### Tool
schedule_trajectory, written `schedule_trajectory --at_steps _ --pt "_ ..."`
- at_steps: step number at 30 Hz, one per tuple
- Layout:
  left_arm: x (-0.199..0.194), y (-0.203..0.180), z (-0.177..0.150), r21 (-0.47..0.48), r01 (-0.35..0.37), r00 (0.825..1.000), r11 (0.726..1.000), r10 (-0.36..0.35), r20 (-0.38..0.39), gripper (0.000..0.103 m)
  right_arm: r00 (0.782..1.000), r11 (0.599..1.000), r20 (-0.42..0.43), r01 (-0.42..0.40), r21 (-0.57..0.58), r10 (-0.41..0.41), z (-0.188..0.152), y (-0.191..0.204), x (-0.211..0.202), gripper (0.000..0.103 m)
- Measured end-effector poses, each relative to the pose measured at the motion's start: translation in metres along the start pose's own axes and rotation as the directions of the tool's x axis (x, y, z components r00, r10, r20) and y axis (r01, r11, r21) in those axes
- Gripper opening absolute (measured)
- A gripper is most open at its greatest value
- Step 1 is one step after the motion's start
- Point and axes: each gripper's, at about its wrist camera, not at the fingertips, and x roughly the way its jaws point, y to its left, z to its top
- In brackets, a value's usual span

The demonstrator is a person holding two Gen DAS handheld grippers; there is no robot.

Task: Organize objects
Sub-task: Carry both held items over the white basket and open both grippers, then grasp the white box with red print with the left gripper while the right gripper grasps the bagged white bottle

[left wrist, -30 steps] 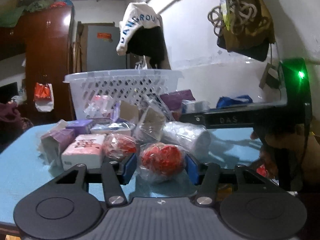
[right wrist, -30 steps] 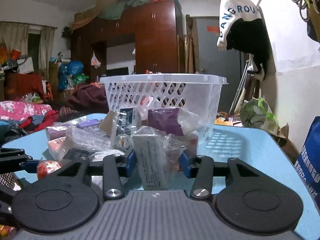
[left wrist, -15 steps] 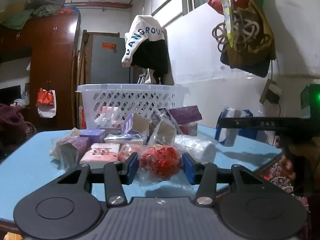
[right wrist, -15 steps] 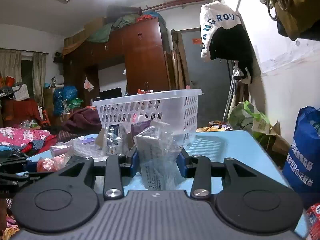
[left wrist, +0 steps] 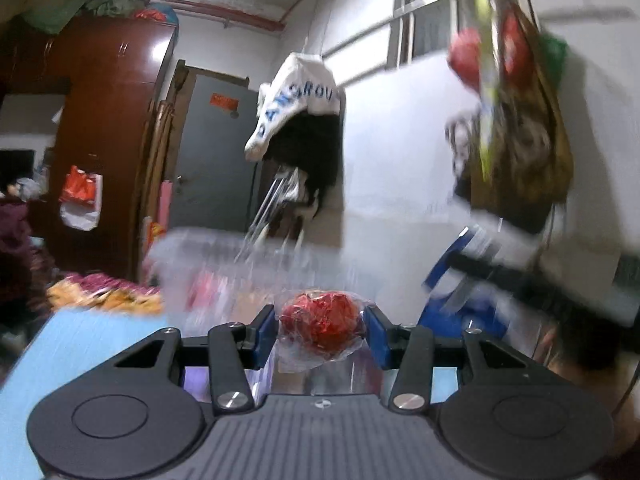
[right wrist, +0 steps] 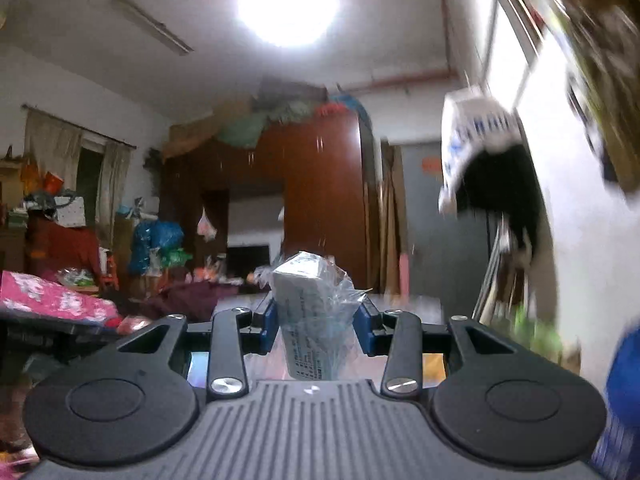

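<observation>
My left gripper (left wrist: 320,330) is shut on a red bundle in a clear plastic bag (left wrist: 320,326) and holds it lifted above the blue table (left wrist: 92,344). The white plastic basket (left wrist: 224,264) is blurred just beyond it, with packets inside. My right gripper (right wrist: 316,316) is shut on a grey-white printed box wrapped in clear plastic (right wrist: 310,312), raised high and tilted upward. The basket's rim (right wrist: 400,304) shows as a blur just past its fingers.
A white wall (left wrist: 392,184) with hanging clothes and bags is on the right. A blue bag (left wrist: 460,304) stands by the table's right side. A dark wardrobe (right wrist: 320,200) and a grey door (left wrist: 216,160) are behind. Clutter fills the room's left (right wrist: 60,280).
Both grippers have lifted their bagged items off the table and tilted upward, moving toward the basket. The pile of packets has dropped out of view.
</observation>
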Motion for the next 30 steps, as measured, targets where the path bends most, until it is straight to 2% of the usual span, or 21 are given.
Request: schedule_trajectory --at_steps 2,6,8,10,13,14,15,16,17,19,20,23,24,25,27,29,30 --pt "0.038 0.009 0.038 -0.017 -0.038 0.999 0.999 0.038 -0.010 0.051 0.996 0.998 -0.085 0.024 -0.060 -0.029 0.023 -0.002 0.050 0.042" --pt "0.118 0.038 0.076 -0.092 -0.092 0.986 0.992 0.078 -0.147 0.051 0.963 0.999 -0.269 0.034 0.026 -0.026 0.038 -0.030 0.142 0.042" --pt "0.148 0.049 0.077 -0.111 -0.120 0.973 0.987 0.095 -0.209 0.051 0.944 0.999 -0.330 0.031 0.044 -0.015 0.032 -0.037 0.167 0.042" --pt "0.162 0.054 0.074 -0.113 -0.131 0.967 0.985 0.102 -0.232 0.051 0.933 0.999 -0.359 0.040 0.012 -0.033 0.026 -0.037 0.176 0.042" --pt "0.173 0.058 0.070 -0.113 -0.136 0.965 0.984 0.106 -0.241 0.053 0.935 0.999 -0.355 0.034 0.037 -0.018 0.022 -0.042 0.175 0.043" --pt "0.176 0.059 0.068 -0.122 -0.138 0.967 0.983 0.107 -0.232 0.057 0.935 0.998 -0.354 0.029 0.048 -0.010 0.023 -0.044 0.176 0.047" --pt "0.177 0.061 0.066 -0.123 -0.134 0.968 0.983 0.103 -0.227 0.077 0.933 0.998 -0.359 0.029 0.051 -0.008 0.022 -0.045 0.174 0.052" --pt "0.181 0.061 0.064 -0.119 -0.136 0.966 0.984 0.105 -0.235 0.097 0.933 0.998 -0.361 0.023 0.050 -0.003 0.023 -0.044 0.170 0.077" --pt "0.181 0.061 0.062 -0.106 -0.144 0.962 0.984 0.114 -0.250 0.098 0.935 0.999 -0.354 0.035 0.039 -0.019 0.024 -0.043 0.166 0.103" --pt "0.170 0.055 0.061 -0.065 -0.150 0.965 0.987 0.132 -0.227 0.098 0.952 0.993 -0.288 0.114 0.013 -0.106 0.029 -0.039 0.149 0.103" --pt "0.156 0.051 0.061 -0.044 -0.147 0.970 0.988 0.136 -0.203 0.098 0.954 0.991 -0.275 0.131 0.035 -0.117 0.030 -0.040 0.140 0.103" --pt "0.094 0.033 0.044 0.054 -0.170 0.976 0.984 0.176 -0.125 0.098 0.947 0.969 -0.311 0.148 0.196 -0.081 0.023 -0.044 0.104 0.103" --pt "0.071 0.029 0.034 0.067 -0.159 0.981 0.985 0.165 -0.106 0.098 0.943 0.958 -0.326 0.153 0.242 -0.068 0.015 -0.044 0.088 0.103" --pt "0.047 0.027 0.021 0.070 -0.133 0.986 0.989 0.139 -0.091 0.098 0.946 0.952 -0.322 0.138 0.272 -0.045 0.004 -0.042 0.071 0.103" --pt "0.006 0.024 -0.007 0.072 -0.113 0.991 0.991 0.117 -0.060 0.098 0.952 0.961 -0.304 0.056 0.270 0.030 -0.023 -0.031 0.036 0.103" --pt "-0.022 0.022 -0.035 0.080 -0.167 0.985 0.983 0.170 -0.036 0.098 0.957 0.975 -0.285 0.011 0.222 0.055 -0.048 -0.015 0.008 0.103" --pt "-0.031 0.021 -0.045 0.079 -0.191 0.980 0.978 0.194 -0.037 0.098 0.956 0.981 -0.291 0.023 0.191 0.035 -0.059 -0.006 -0.004 0.103"
